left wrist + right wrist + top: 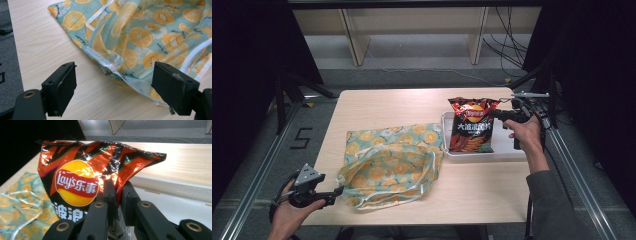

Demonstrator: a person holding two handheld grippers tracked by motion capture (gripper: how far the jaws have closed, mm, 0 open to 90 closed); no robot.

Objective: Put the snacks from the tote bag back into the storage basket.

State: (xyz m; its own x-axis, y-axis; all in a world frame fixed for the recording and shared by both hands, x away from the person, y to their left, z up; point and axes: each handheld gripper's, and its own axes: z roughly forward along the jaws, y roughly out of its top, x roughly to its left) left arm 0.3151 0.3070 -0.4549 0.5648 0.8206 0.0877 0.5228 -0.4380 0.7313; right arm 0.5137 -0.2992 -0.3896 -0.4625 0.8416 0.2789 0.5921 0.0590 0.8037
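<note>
Pale wooden table (387,105) under dark surroundings: at its right edge sits a white tray (507,152), and standing in it is the red-and-black chip bag (471,125). Your right gripper (498,114) has its jaws clamped on the bag's side edge, foil pinched between the pads. Near the front left corner, your left gripper (334,192) holds its jaws wide apart, grasping nothing, just beside the rim of the orange-print fabric bag (387,167), which lies flat with its mouth gaping.
</note>
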